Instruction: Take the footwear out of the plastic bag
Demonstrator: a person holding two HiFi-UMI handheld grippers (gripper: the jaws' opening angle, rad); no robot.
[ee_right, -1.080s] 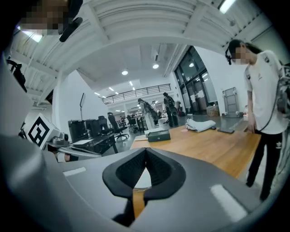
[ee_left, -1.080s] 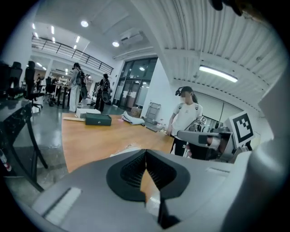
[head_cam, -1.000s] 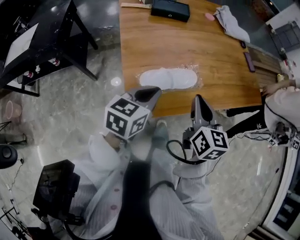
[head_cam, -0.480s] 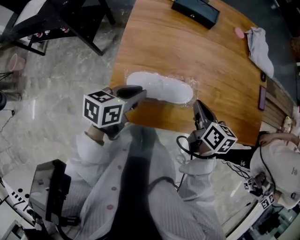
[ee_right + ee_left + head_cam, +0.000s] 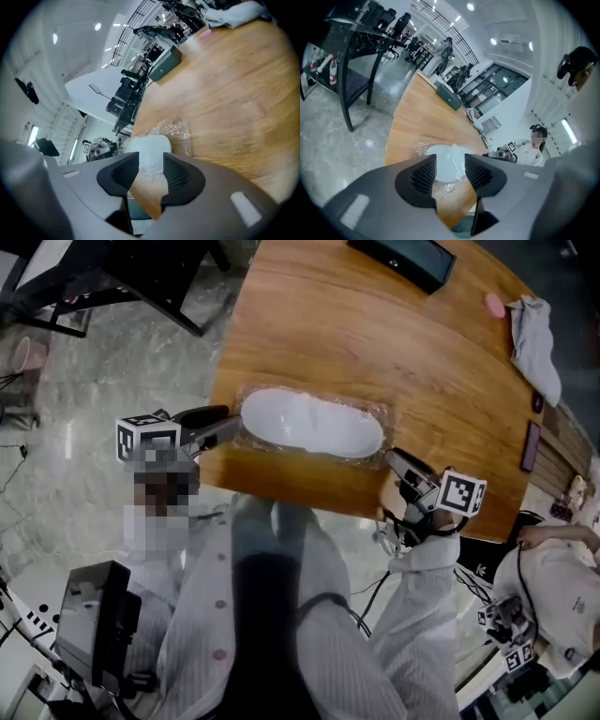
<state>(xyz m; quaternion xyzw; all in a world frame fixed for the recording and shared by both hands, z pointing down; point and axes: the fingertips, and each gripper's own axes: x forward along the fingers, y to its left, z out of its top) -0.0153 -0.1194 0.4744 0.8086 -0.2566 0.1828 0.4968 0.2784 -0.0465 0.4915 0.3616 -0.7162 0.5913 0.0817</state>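
Note:
A pair of white slippers sealed in a clear plastic bag [image 5: 309,424] lies near the front edge of the wooden table [image 5: 375,343]. My left gripper [image 5: 225,424] is at the bag's left end, and its jaws have just been opening. In the left gripper view the bag [image 5: 449,161] shows in the gap just ahead of the left gripper [image 5: 450,172], with no pad pressing on it. My right gripper [image 5: 396,461] is at the bag's right end and has likewise just opened. The bagged slippers [image 5: 151,149] lie just beyond the right gripper [image 5: 151,174].
At the table's far side lie a black box [image 5: 403,259], a grey cloth [image 5: 534,334] and a small pink thing [image 5: 495,304]. A dark phone [image 5: 532,446] sits at the right edge. A black frame table [image 5: 141,277] stands far left. Another person [image 5: 553,582] sits at the right.
Both grippers have spread apart and gone down to the two ends of the bag. Both pairs of jaws, shut before, now stand open. The bag has not moved.

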